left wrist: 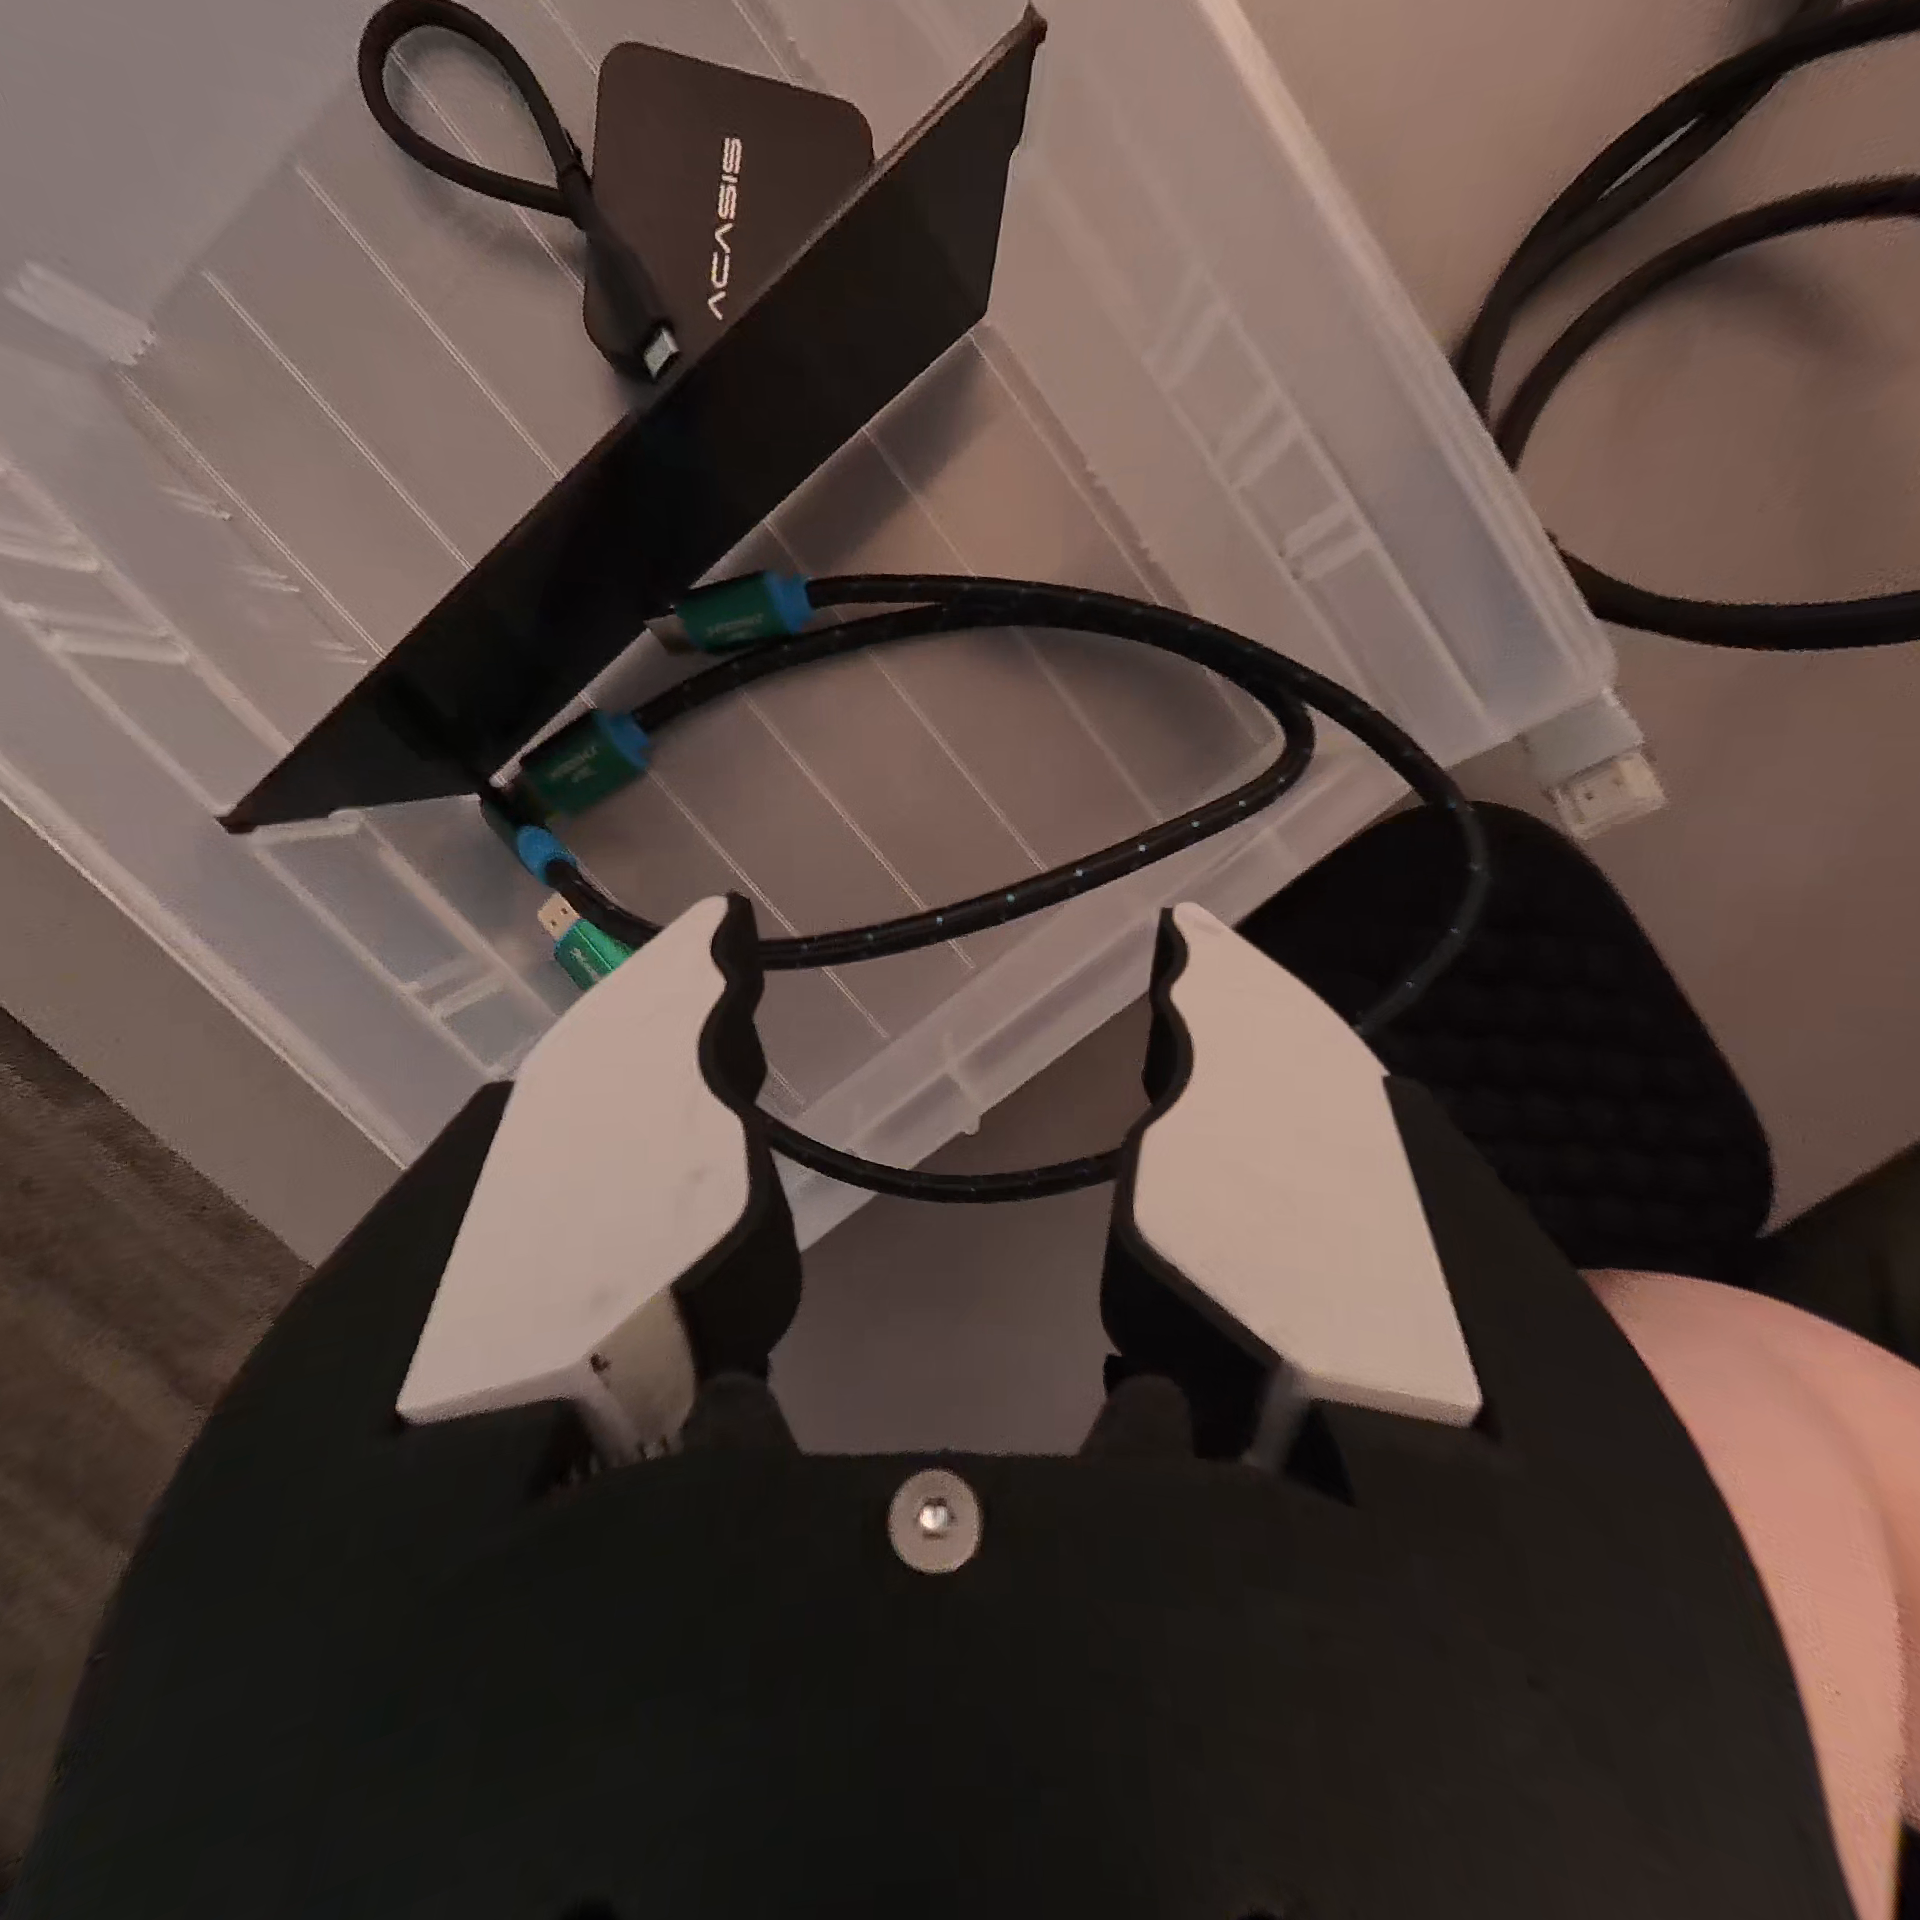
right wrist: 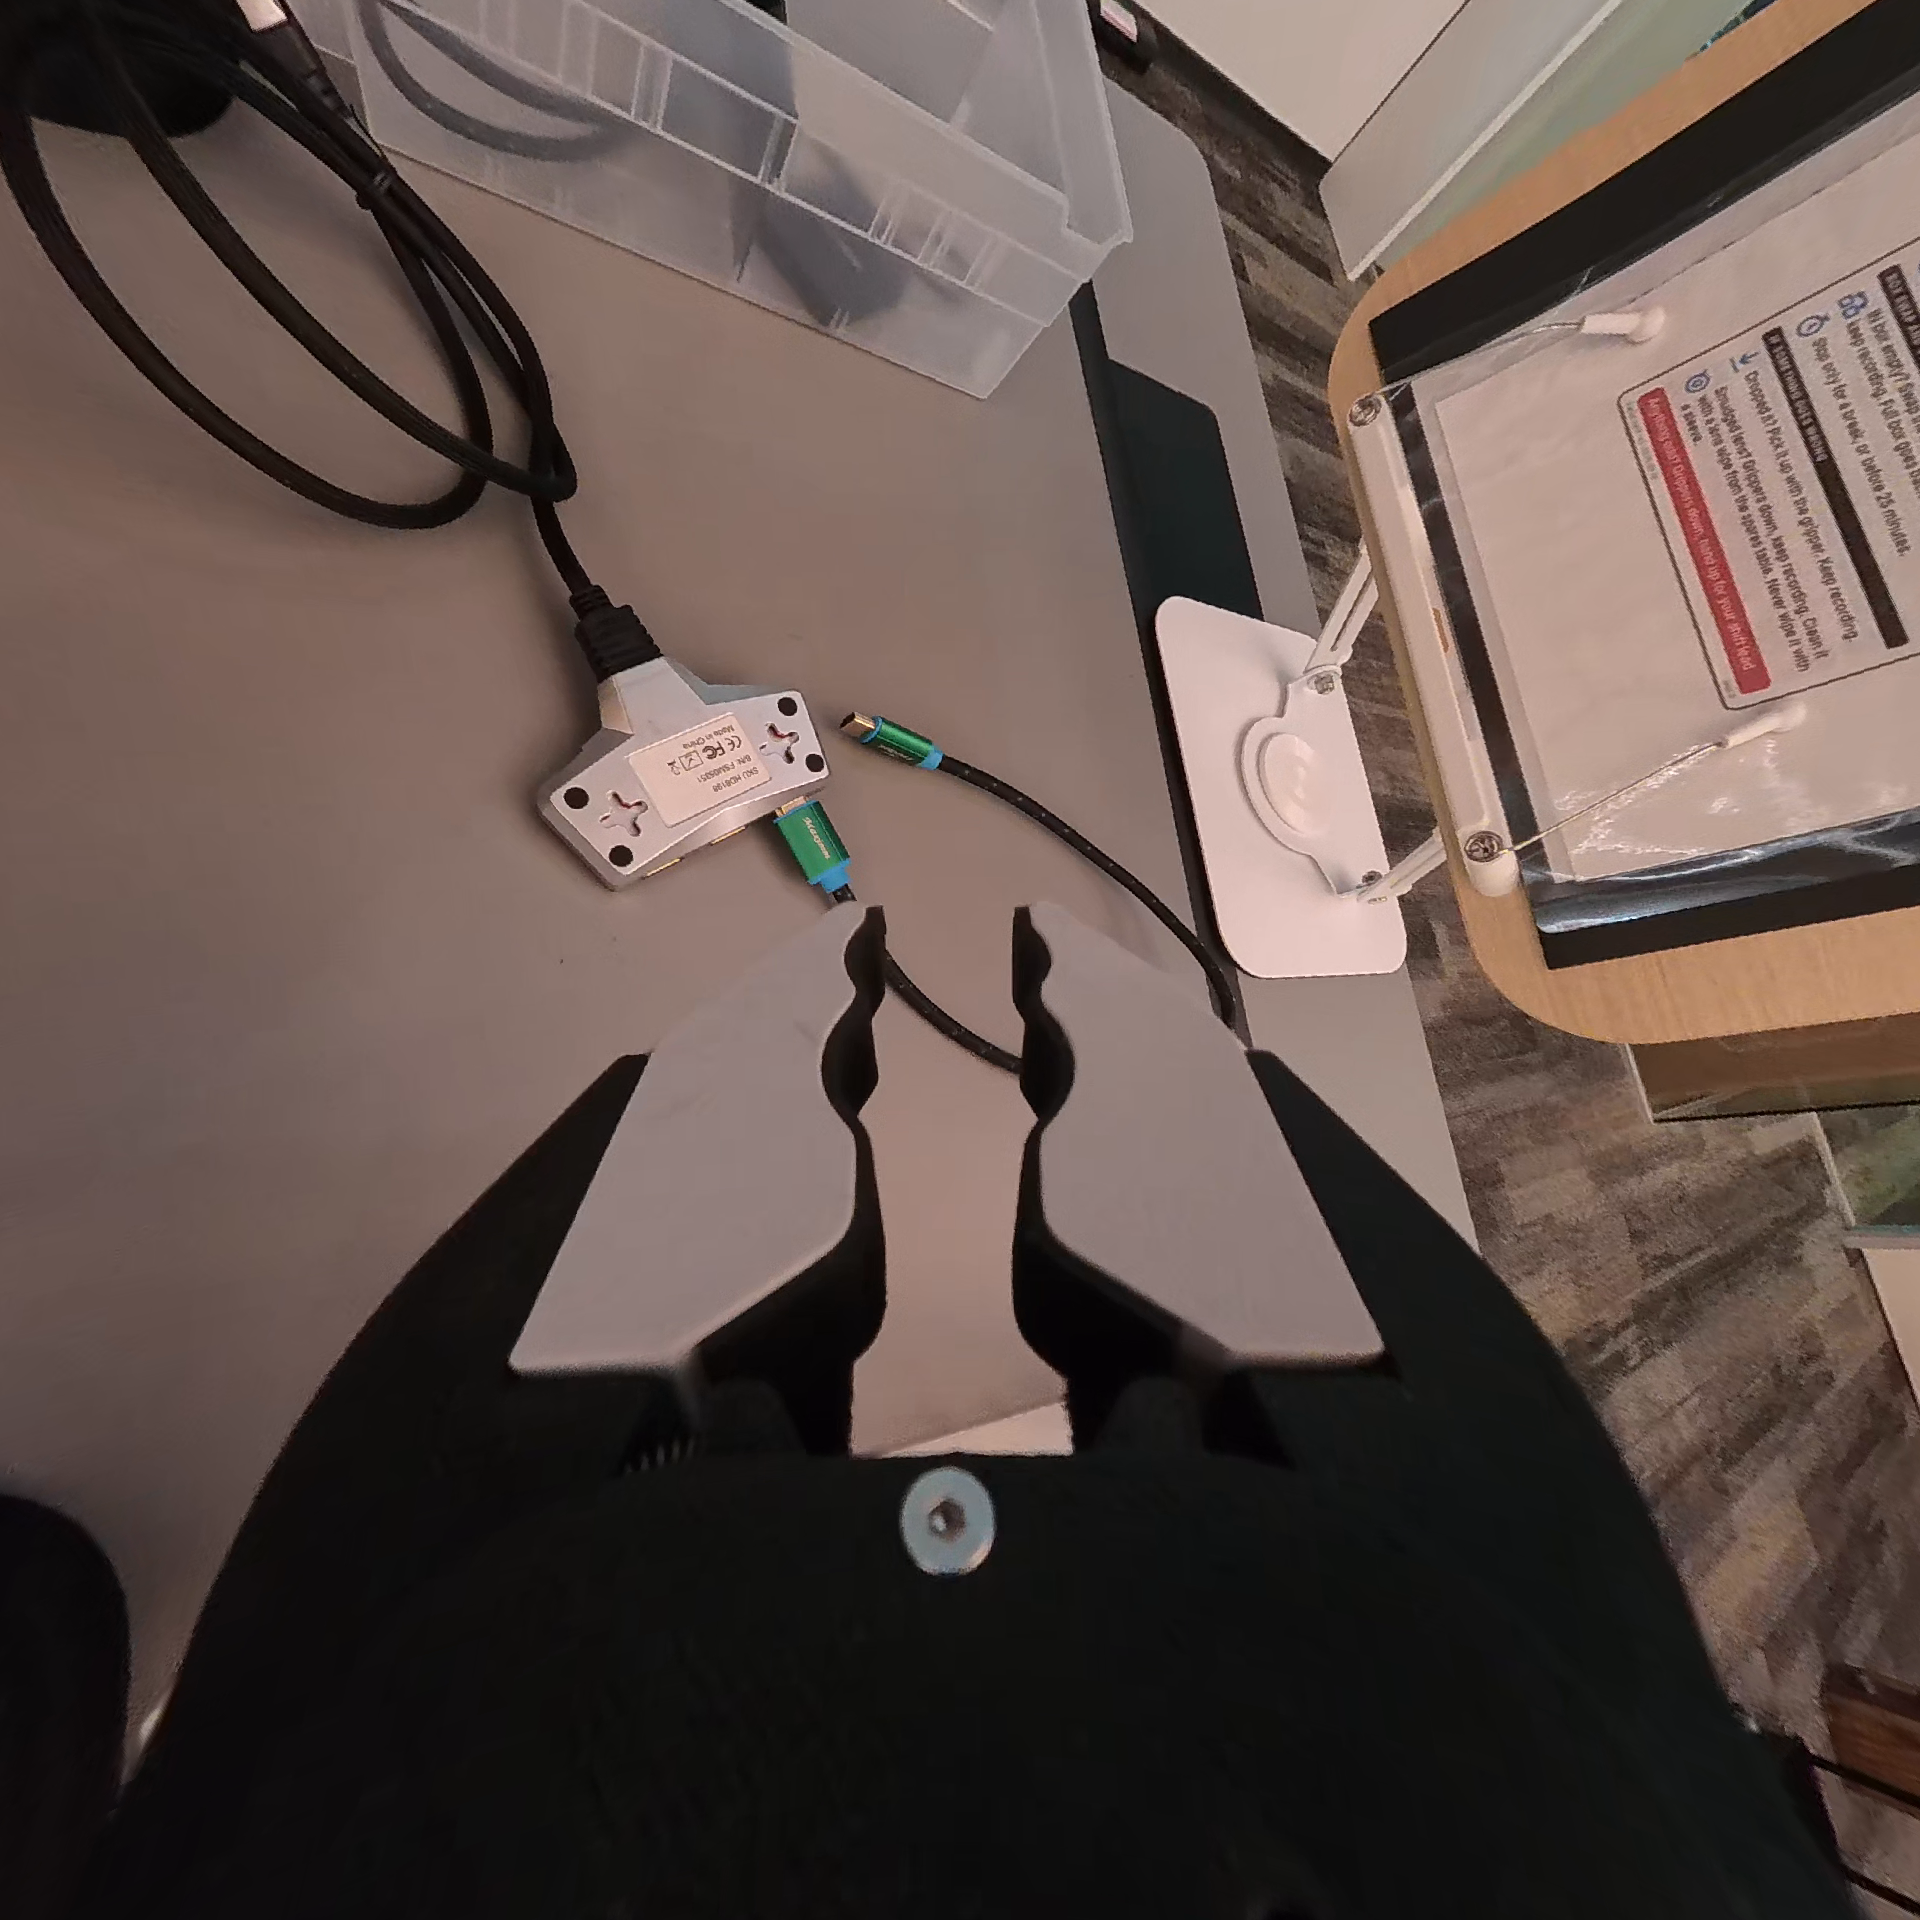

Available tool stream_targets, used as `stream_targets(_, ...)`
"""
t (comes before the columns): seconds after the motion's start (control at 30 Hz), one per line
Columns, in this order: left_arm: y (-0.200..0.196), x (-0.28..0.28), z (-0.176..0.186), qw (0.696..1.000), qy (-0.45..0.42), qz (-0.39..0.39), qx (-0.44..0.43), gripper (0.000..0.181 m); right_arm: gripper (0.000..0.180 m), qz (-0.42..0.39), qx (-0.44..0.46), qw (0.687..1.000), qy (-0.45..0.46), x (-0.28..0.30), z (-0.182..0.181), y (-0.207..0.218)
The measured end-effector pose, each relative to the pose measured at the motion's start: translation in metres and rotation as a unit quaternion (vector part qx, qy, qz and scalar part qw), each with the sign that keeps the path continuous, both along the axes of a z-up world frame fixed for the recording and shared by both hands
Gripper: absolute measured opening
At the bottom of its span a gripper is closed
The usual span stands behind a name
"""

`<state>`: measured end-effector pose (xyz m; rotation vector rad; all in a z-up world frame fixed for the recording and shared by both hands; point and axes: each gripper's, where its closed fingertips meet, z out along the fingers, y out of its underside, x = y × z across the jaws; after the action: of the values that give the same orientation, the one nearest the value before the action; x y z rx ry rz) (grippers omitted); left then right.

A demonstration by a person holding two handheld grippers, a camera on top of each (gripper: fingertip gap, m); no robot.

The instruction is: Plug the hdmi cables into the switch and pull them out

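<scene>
Grey table [right wrist: 312, 1039]. Switch [right wrist: 691, 784] holds one green plug [right wrist: 816, 840], axis toward 11 o'clock, just ahead of the nearer right gripper [right wrist: 945, 920]; both grippers, including left gripper [left wrist: 956, 920], gape empty.

White lettering runs along the lid of a dark flat box [left wrist: 727, 197], upper middle of the left wrist view. Small pale print, too fine to read, marks the green HDMI plugs [left wrist: 727, 623] mid-frame. In the right wrist view, a white sticker [right wrist: 701, 769] with print and symbols sits on the silver switch [right wrist: 582, 821], centre left. A printed sheet [right wrist: 1714, 499] with a red band lies under clear plastic at the right edge.
</scene>
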<state>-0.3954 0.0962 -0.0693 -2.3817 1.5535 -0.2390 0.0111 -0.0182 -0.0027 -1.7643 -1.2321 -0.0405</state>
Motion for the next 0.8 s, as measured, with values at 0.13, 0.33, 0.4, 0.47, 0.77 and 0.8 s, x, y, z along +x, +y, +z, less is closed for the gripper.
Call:
stream_targets(0.13, 0.0, 0.013, -0.012, 0.999, -0.011, -0.038, -0.022, 0.069, 0.024, 0.009, 0.001, 1.0, 0.011, -0.003, 0.003, -0.003)
stream_targets(0.33, -0.02, 0.023, -0.032, 0.989, -0.028, -0.088, -0.119, 0.063, 0.024, 0.044, 0.008, 0.998, 0.049, -0.016, 0.014, -0.01)
stream_targets(0.4, -0.02, 0.019, -0.036, 0.989, -0.017, -0.083, -0.124, 0.06, 0.023, 0.057, 0.011, 0.997, 0.06, -0.02, 0.017, -0.012)
stream_targets(0.47, -0.019, 0.016, -0.039, 0.989, -0.008, -0.082, -0.123, 0.056, 0.023, 0.065, 0.013, 0.996, 0.066, -0.024, 0.02, -0.014)
stream_targets(0.77, -0.026, 0.014, -0.045, 0.984, 0.032, -0.115, -0.13, 0.041, 0.023, 0.094, 0.008, 0.992, 0.08, -0.037, 0.021, -0.017)
stream_targets(0.8, -0.032, 0.015, -0.045, 0.98, 0.027, -0.124, -0.151, 0.029, 0.023, 0.097, 0.007, 0.992, 0.08, -0.038, 0.02, -0.018)
